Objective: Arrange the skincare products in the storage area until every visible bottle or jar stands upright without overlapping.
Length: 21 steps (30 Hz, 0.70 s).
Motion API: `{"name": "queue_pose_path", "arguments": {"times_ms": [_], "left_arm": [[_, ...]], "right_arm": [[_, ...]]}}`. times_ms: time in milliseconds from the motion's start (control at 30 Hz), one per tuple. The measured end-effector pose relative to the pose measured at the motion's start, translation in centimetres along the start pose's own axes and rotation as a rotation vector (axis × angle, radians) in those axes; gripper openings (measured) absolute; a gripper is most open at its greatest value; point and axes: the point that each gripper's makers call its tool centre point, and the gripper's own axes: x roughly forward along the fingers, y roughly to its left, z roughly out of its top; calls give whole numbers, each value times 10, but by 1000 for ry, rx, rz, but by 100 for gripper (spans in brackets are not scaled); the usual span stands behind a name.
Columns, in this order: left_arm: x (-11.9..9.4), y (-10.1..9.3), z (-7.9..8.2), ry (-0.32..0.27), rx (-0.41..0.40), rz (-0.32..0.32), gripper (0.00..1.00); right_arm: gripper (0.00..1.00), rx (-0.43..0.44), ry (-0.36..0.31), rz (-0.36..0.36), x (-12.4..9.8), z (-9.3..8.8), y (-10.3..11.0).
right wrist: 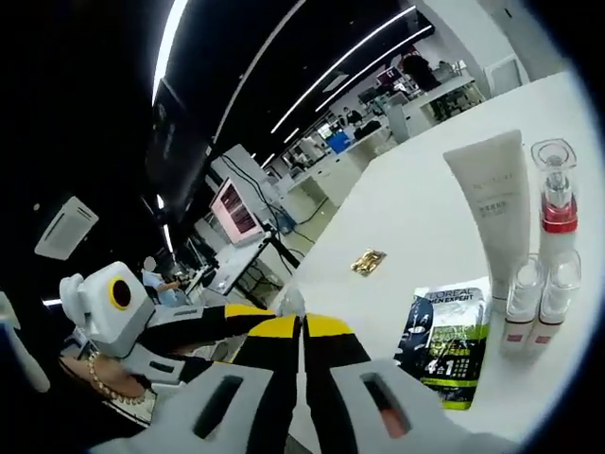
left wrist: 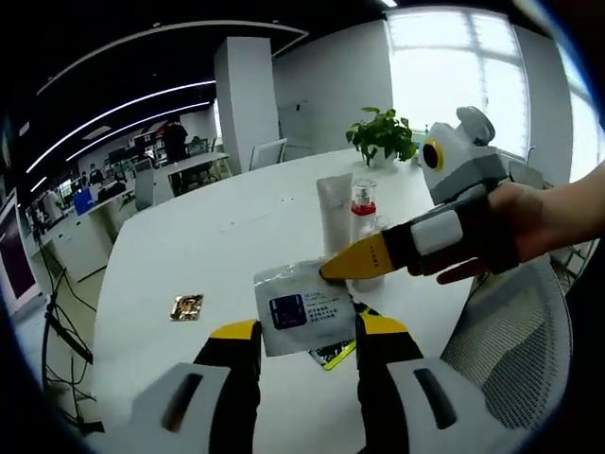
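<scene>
— How do the two tongs stand?

— In the left gripper view, the left gripper [left wrist: 307,331] has its yellow-tipped black jaws spread, one at each lower corner of a flat white sachet [left wrist: 302,310] without closing on it. The right gripper [left wrist: 352,264] comes in from the right, held in a person's hand [left wrist: 529,222]; its yellow tip touches the sachet's upper right edge. In the right gripper view its own jaws [right wrist: 302,329] are pressed together, with nothing visible between them.

— What is the sachet like?

— Thin and matte, with a dark blue square panel; the print is too small to read. It overlaps a green-and-black sachet [right wrist: 444,345] marked "L'ORÉAL MEN EXPERT" and a large "4-1".

— And the bottles?

— Beyond the sachets, on the smooth white round table [left wrist: 203,251], a white squeeze tube [right wrist: 492,203] stands upright on its cap. Just beside it is a clear bottle [right wrist: 555,203] with a red band and faceted clear cap. Two small clear-capped bottles [right wrist: 539,307] with red labels stand touching in front.

— Anything else?

— A small gold foil packet [left wrist: 186,306] lies well apart, and a potted plant [left wrist: 383,134] stands at the far edge.
</scene>
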Motion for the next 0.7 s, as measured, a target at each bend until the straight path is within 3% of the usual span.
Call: {"name": "queue_pose_path", "arguments": {"times_ms": [233,400,467,500,633,700], "left_arm": [[2,-5,-7,19,-39,-49,37],[3,-4,-13,6,-204,-137,45],[3,-3,-15,-10,-271,-199,45],[3,-2,-16,-15,-300,-223,43],[0,4,-7,-105,-545,-333,35],[1,13,-17,-96,-558,-332,29]], "right_arm": [[1,37,19,-3,-2,-6,-1],[1,47,26,-10,-3,-6,-10],[1,52,29,0,-3,-6,-7],[1,49,32,2,-3,-6,-8],[1,66,29,11,-3,-7,-8],[1,78,28,16,-1,-5,-10]]}}
